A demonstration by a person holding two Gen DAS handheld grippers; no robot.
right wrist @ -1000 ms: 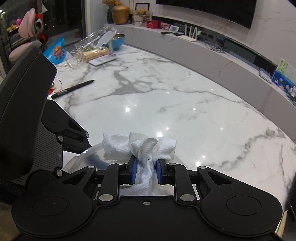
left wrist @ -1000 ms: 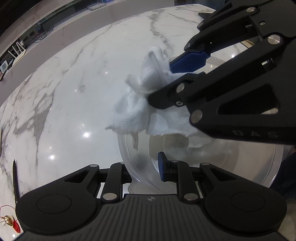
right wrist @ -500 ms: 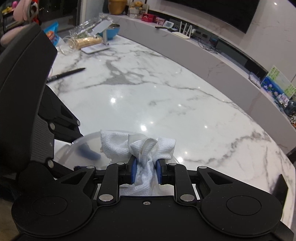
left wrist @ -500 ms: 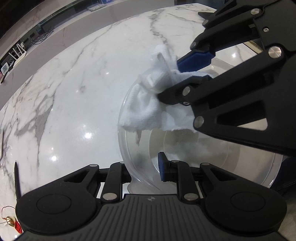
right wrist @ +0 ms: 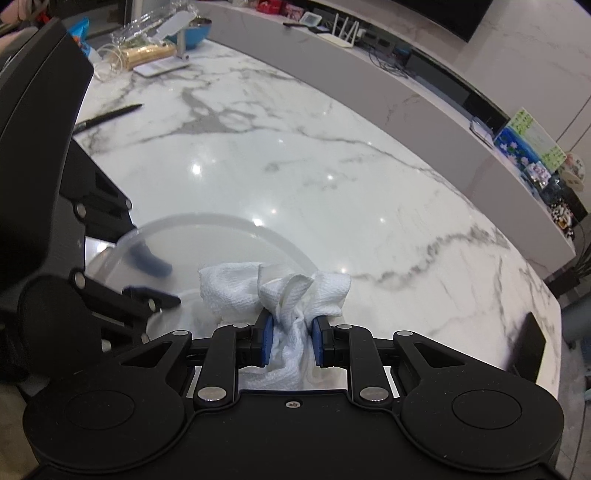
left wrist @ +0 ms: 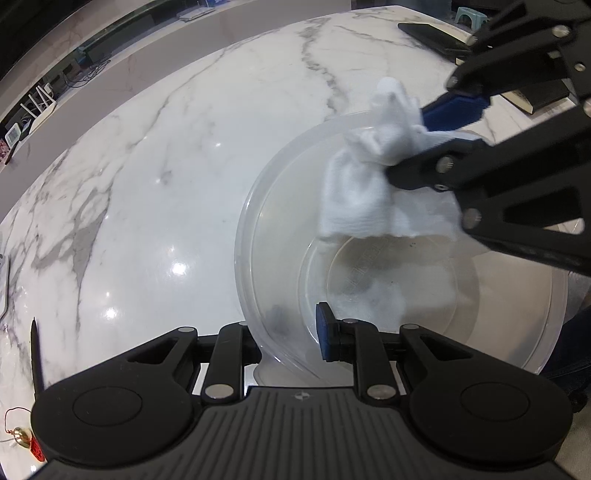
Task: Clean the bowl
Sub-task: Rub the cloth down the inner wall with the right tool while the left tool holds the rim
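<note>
Clear plastic bowl (left wrist: 399, 280) on white marble table (left wrist: 155, 192), near its edge closest to the cameras, slightly tipped; faint dark specks on inner wall. Left gripper (left wrist: 291, 332) clamped on bowl's near-left rim, one blue pad inside, other finger outside the wall. White crumpled cloth (left wrist: 365, 184) pinched between blue pads of right gripper (right wrist: 291, 341), jaws closed on it, cloth bunched above the pads and hanging over bowl's far rim and interior. Black pen (right wrist: 107, 117) lying toward table's far left edge, well apart from bowl. Blue dish (right wrist: 197, 35), gold packet (right wrist: 149, 54) clustered at far left corner. Dark phone (left wrist: 436, 37) near far right edge in left wrist view
</note>
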